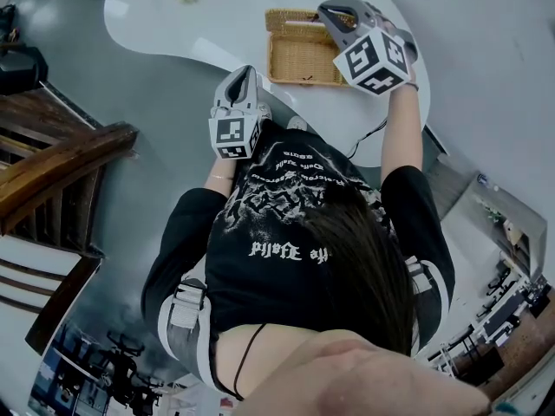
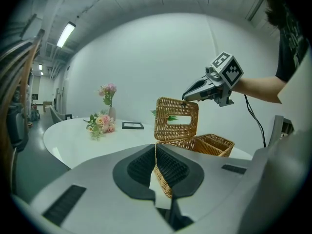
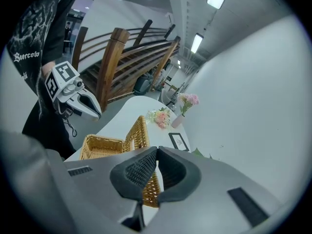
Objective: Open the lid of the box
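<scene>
A wicker box (image 1: 299, 59) stands on the white table (image 1: 173, 16) with its lid (image 2: 176, 120) raised upright, showing the divided inside (image 2: 214, 143). My right gripper (image 1: 324, 10) is at the lid's top edge; in the left gripper view its tip (image 2: 184, 99) meets that edge. Its jaws are shut, and only a pale slit shows between the pads (image 3: 157, 150). The lid (image 3: 138, 130) runs behind the left jaw. My left gripper (image 1: 244, 71) hangs shut and empty off the table's near edge, aimed at the box (image 2: 156, 146).
Farther along the table are a bunch of flowers (image 2: 100, 123), a vase of pink flowers (image 2: 109, 96) and a small dark frame (image 2: 132, 126). A wooden stair rail (image 1: 61, 163) runs on the left. A cable (image 1: 368, 137) hangs from the right gripper.
</scene>
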`<move>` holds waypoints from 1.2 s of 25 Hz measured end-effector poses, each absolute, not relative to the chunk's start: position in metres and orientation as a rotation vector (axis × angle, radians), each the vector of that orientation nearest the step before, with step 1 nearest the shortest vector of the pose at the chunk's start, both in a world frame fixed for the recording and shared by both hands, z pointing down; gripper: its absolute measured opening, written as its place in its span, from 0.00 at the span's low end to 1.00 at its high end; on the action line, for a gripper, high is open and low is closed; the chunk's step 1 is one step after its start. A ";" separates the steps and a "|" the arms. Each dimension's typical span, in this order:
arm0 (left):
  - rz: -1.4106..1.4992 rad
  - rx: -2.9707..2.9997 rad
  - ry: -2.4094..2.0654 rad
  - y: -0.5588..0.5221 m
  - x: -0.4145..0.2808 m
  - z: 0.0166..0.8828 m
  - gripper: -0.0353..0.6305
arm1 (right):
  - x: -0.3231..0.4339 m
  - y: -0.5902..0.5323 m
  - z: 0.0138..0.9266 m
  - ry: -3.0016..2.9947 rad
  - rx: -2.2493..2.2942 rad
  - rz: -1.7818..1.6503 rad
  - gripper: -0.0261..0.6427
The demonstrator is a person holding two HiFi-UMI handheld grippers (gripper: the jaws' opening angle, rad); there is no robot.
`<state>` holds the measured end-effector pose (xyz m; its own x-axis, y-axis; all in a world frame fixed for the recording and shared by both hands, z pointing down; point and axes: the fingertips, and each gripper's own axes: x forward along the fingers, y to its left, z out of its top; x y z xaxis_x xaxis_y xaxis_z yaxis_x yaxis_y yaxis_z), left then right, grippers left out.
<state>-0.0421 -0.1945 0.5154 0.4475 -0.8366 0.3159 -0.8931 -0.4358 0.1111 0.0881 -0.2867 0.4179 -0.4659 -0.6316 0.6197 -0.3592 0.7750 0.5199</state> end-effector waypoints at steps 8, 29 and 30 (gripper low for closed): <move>0.319 2.421 -1.501 -0.203 -0.044 0.518 0.09 | 0.089 -0.309 0.423 -2.089 0.711 -0.407 0.09; 0.350 2.420 -1.486 -0.228 -0.044 0.520 0.09 | 0.096 -0.362 0.448 -2.112 0.699 -0.287 0.09; 0.350 2.420 -1.486 -0.229 -0.043 0.519 0.09 | 0.096 -0.365 0.448 -2.112 0.698 -0.281 0.09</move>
